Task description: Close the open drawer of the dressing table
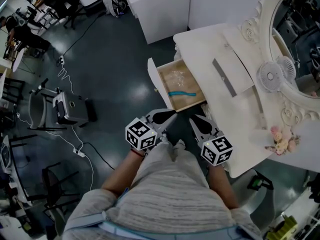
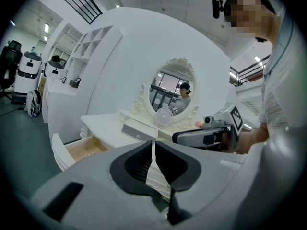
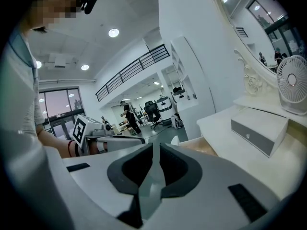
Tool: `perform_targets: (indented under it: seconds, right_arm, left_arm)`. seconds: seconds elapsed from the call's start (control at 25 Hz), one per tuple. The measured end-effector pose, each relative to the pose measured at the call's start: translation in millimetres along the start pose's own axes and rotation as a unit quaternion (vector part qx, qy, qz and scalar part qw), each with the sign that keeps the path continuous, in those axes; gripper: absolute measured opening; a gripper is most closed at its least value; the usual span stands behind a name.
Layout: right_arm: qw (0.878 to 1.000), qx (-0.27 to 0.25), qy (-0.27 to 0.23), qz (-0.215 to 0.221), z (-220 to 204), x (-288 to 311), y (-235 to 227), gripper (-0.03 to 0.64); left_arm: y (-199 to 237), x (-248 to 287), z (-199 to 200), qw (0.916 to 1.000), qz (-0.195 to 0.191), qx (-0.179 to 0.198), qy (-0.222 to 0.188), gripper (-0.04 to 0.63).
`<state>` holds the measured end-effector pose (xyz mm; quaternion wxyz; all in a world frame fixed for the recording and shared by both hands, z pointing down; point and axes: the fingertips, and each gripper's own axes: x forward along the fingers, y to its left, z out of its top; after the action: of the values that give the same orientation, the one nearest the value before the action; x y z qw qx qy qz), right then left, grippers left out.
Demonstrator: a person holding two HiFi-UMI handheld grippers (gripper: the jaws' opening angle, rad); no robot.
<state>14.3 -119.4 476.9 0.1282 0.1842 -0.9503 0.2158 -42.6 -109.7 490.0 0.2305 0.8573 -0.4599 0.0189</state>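
Nearest, in front of the dressing table [image 1: 210, 49], the left gripper [image 1: 171, 115] and the right gripper [image 1: 193, 119] are held side by side, noses towards its front edge. Each gripper's own view shows its claw closed to a thin slit with nothing in it, which the head view does not show. The drawer [image 1: 153, 77] juts out of the dressing table's front at its left end, pulled well open, white front panel outermost, clear of both grippers. Only the head view looks down into it: a pale wood floor, a teal strip [image 1: 182, 93] towards the near side and something clear and crinkled [image 1: 177, 76] behind that. The left gripper view catches just the front panel and some wood; the right gripper view sees a sliver. Farther back on the dressing table's top stand a grey-fronted box [image 1: 225, 76], a small white fan [image 1: 270, 76] and the oval mirror [image 1: 300, 39].
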Motion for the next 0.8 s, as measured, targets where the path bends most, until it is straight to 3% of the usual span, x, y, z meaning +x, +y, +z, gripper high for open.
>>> perform_targets:
  seconds: [0.2,0.44,0.8]
  right_arm:
    - [1.000,0.008,0.008,0.001,-4.3,17.1,-6.3,0.012]
    - [1.000,-0.002,0.031,0.003,-13.9,41.5,-14.0,0.012]
    - [0.998,-0.010,0.062,0.009,-29.4,69.6,-9.4,0.012]
  left_arm:
    - [24.5,3.2,-6.1,0.9996,0.022,0.003,0.017,0.040]
    - [57.8,5.3,-18.2,0.9984,0.043,-0.007,0.036,0.121]
    - [94.2,3.3,-37.6,0.9962,0.057,-0.007,0.065,0.192]
